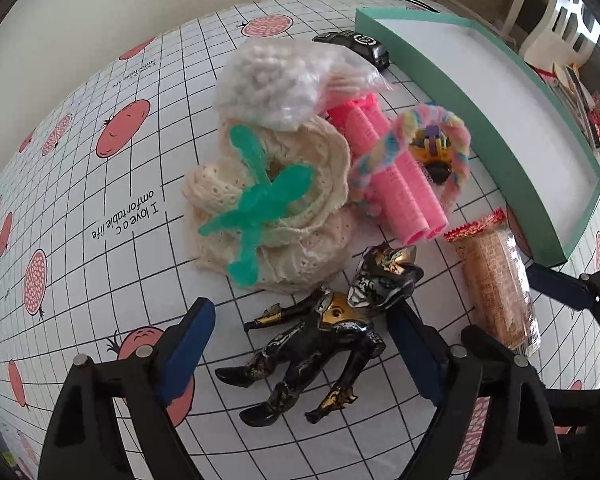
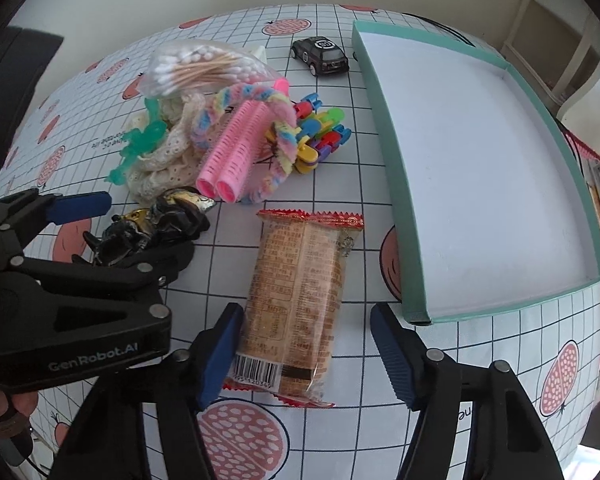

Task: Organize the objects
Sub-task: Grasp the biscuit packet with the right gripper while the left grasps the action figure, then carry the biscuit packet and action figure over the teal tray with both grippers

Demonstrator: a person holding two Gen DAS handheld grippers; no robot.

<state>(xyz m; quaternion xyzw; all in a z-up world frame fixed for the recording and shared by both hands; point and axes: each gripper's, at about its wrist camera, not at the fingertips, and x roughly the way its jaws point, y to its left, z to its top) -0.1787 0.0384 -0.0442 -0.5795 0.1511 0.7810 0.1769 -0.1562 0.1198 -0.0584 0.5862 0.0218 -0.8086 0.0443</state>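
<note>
Now snack pack [image 2: 296, 300] btwn open right claw [image 2: 306, 356] fingers.

Ahead of the left gripper [image 1: 304, 356], the black-and-gold figure [image 1: 320, 340] has its far arm tucked behind the right-hand blue pad, and in the right wrist view that same gripper's body covers everything but its head and chest. Beyond it, the pink rollers [image 1: 396, 176] slip under the cotton swab bag [image 1: 284, 80] at their far ends, the block toy [image 1: 432, 152] peeks only through the fluffy ring [image 1: 412, 152], and the toy car [image 1: 360, 46] is half hidden behind the bag. Between the right gripper's [image 2: 308, 356] fingers, the print on the biscuit pack [image 2: 296, 296] is too small to read, and the clutter right of the teal tray [image 2: 396, 184] is cut off at the edge.
</note>
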